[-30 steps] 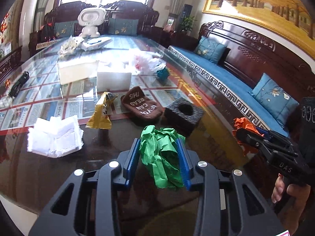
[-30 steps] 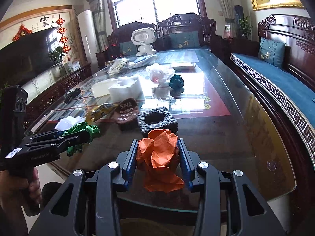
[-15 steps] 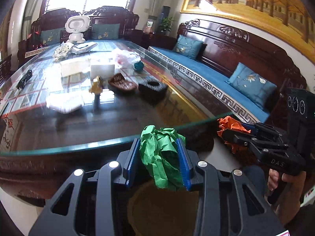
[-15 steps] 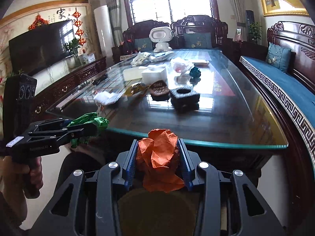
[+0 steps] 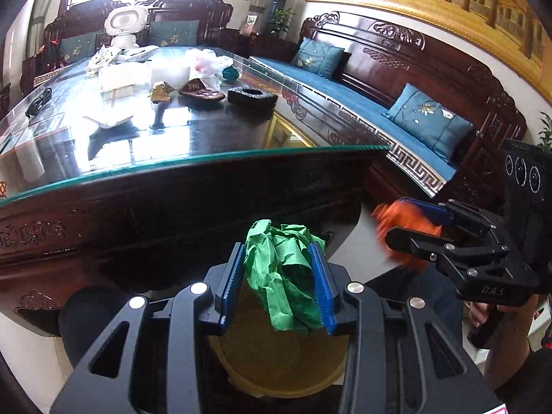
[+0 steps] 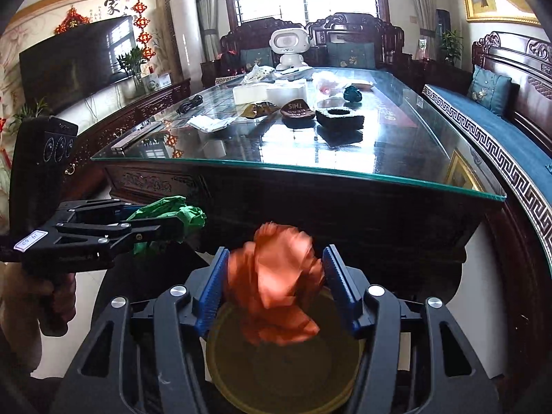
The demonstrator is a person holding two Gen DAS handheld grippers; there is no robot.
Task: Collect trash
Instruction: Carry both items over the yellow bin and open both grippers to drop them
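I'm dropping trash: my right gripper (image 6: 274, 288) is spread wide, the orange paper wad (image 6: 276, 289) loose between its pads above the yellow bin (image 6: 283, 362); my left gripper (image 5: 279, 284) is clamping the green paper wad (image 5: 281, 272), needing release next

Both wrist views tableward, sharing table (image 5: 193, 169).
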